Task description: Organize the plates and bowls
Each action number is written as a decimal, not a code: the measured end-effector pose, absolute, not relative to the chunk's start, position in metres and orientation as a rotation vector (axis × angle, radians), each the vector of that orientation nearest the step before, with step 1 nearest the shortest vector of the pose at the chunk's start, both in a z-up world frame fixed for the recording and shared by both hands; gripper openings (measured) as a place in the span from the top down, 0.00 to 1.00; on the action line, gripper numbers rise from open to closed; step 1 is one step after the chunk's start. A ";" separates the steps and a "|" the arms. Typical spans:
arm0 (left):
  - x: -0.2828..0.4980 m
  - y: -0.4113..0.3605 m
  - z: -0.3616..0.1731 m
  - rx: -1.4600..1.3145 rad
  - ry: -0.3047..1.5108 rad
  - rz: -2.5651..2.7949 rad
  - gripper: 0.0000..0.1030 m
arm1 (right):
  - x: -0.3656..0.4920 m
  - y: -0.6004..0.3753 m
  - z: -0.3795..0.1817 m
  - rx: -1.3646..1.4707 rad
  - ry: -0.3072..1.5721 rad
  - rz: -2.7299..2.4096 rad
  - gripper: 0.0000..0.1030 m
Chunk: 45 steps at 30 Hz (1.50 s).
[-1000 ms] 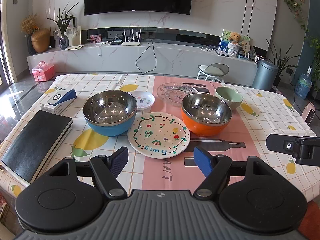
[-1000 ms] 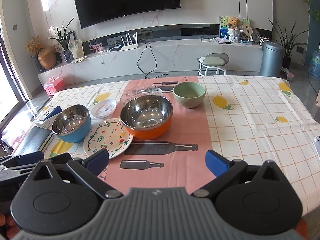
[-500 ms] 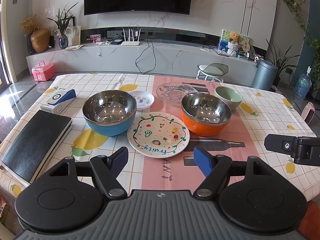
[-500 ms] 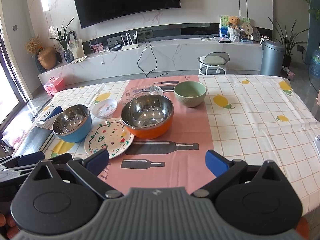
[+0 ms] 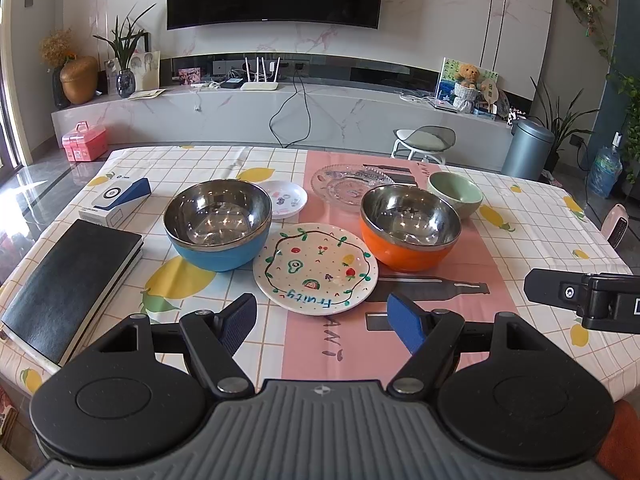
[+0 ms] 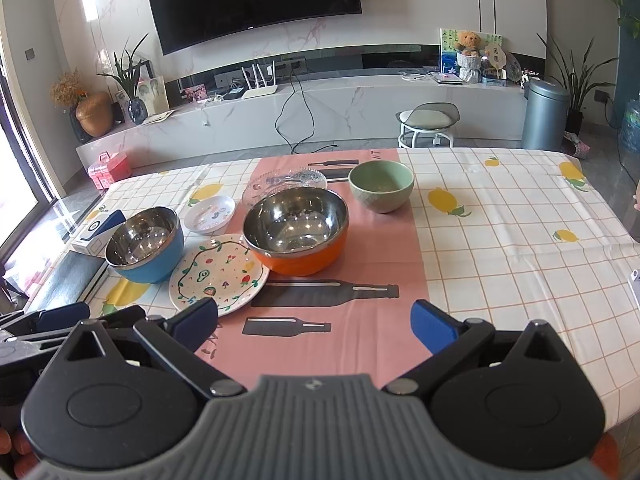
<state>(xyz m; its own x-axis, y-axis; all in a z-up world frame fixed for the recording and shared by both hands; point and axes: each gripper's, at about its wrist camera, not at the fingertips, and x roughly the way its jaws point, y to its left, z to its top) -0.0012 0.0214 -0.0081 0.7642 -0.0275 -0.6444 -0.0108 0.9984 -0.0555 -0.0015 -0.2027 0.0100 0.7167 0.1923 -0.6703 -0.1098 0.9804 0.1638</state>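
A blue steel bowl point(image 5: 218, 226) point(image 6: 145, 245) and an orange steel bowl point(image 5: 410, 227) point(image 6: 296, 230) stand mid-table, with a painted fruit plate point(image 5: 315, 268) point(image 6: 219, 274) between them. Behind lie a small white dish point(image 5: 286, 199) point(image 6: 210, 213), a clear glass plate point(image 5: 352, 186) point(image 6: 285, 182) and a green bowl point(image 5: 455, 194) point(image 6: 381, 186). My left gripper point(image 5: 322, 320) hovers open and empty just in front of the fruit plate. Further right, my right gripper point(image 6: 316, 324) is open too, over the pink cloth before the orange bowl.
A black notebook point(image 5: 68, 280) and a blue-white box point(image 5: 116, 200) lie at the table's left edge. The checked cloth point(image 6: 520, 240) covers the right half of the table. A small pink object point(image 5: 616, 230) sits at the far right edge.
Both grippers have crept slightly forward and the right view has shifted a little left. The dishes have not moved.
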 end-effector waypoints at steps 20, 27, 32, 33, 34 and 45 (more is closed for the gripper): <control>-0.001 0.022 -0.008 -0.057 0.700 -0.012 0.15 | 0.000 -0.200 0.008 0.109 0.760 0.167 0.02; 0.022 0.022 -0.004 -0.162 0.688 -0.091 0.21 | 0.021 -0.202 -0.007 0.133 0.745 0.168 0.03; 0.049 0.017 -0.004 -0.194 0.674 -0.118 0.23 | 0.056 -0.213 -0.025 0.173 0.767 0.145 0.09; 0.057 0.016 -0.005 -0.205 0.678 -0.129 0.25 | 0.063 -0.215 -0.028 0.190 0.773 0.146 0.12; 0.066 0.017 -0.007 -0.220 0.680 -0.142 0.26 | 0.068 -0.217 -0.031 0.199 0.776 0.146 0.15; 0.134 0.014 -0.026 -0.323 0.754 -0.194 0.42 | 0.133 -0.208 -0.044 0.196 0.810 0.146 0.34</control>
<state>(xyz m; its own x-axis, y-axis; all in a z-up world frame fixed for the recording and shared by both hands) 0.1338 0.0138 -0.0258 0.7148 -0.2862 -0.6381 0.0568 0.9332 -0.3549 0.1334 -0.2077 -0.0445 0.6812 0.2034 -0.7033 -0.0542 0.9720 0.2286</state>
